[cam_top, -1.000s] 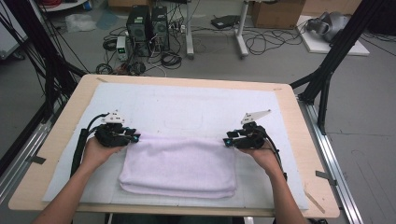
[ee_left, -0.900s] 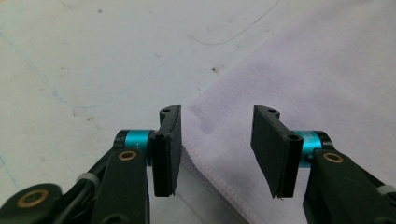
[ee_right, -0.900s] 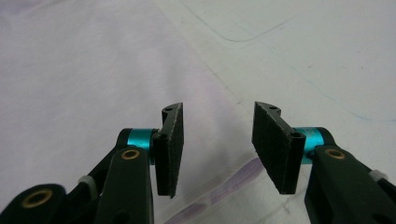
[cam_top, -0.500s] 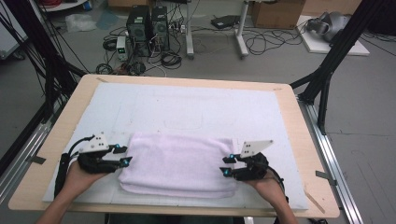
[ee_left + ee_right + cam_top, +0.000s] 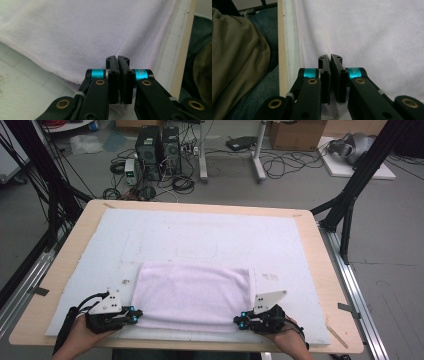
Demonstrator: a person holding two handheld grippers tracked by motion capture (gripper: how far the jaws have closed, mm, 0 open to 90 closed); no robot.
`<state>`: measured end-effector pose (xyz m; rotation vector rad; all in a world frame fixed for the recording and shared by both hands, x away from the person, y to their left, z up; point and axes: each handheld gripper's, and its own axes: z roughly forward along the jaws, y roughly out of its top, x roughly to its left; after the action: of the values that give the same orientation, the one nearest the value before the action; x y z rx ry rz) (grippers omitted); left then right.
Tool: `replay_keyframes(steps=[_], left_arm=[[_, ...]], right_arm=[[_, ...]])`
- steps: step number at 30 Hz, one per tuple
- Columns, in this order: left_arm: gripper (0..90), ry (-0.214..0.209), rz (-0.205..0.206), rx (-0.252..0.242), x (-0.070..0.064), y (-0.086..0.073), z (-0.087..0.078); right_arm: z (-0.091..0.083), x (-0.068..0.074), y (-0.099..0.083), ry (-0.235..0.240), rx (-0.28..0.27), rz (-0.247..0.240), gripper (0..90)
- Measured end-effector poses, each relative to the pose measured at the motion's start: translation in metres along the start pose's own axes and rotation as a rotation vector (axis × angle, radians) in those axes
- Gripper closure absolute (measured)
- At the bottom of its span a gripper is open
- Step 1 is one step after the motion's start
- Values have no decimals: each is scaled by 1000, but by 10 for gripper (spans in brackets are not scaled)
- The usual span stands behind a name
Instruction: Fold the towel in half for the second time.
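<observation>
At the surface's [image 5: 60, 270] near edge, the left hand-held gripper [image 5: 134, 314] clenched the towel's [image 5: 192, 292] near left corner, while the right hand-held gripper [image 5: 241, 320] pinched its near right corner; the towel lay flat.

A light wooden table [image 5: 327, 270] topped with a white mat [image 5: 200, 235] stands on a grey floor [image 5: 395, 245]. Beyond it sit two black computer towers [image 5: 159, 145], tangled cables [image 5: 280, 167] and a cardboard box [image 5: 295, 132]. Black frame struts [image 5: 357, 180] rise at both sides.
</observation>
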<state>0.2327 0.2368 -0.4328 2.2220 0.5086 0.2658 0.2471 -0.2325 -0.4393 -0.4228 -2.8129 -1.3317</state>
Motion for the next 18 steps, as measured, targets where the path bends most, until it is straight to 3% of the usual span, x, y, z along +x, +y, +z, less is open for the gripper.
replay_keyframes(steps=[4, 7, 9, 11, 13, 14, 17, 18], left_arm=[[875, 16, 2, -61, 0, 9, -17], [874, 10, 11, -82, -6, 11, -28], [874, -8, 17, -64, -13, 6, -27], [856, -38, 17, -28, -14, -1, -22], [740, -31, -5, -17, -12, -4, -18], [679, -22, -20, -27, -9, -4, -19], [632, 17, -29, -56, 2, 5, -22], [615, 36, -39, -67, 7, 9, -22]], right_arm=[[-17, -1, 11, -24, -61, -13, 878], [-30, 6, 16, -14, -98, -21, 878], [-31, 13, 15, 5, -86, -29, 877], [-22, 17, 8, 60, -32, -20, 854], [-14, 15, 0, 79, -14, 14, 771], [-13, 13, -1, 78, -35, 24, 743], [-20, 1, 5, 34, -97, 47, 676], [-22, -5, 9, 0, -101, 42, 649]])
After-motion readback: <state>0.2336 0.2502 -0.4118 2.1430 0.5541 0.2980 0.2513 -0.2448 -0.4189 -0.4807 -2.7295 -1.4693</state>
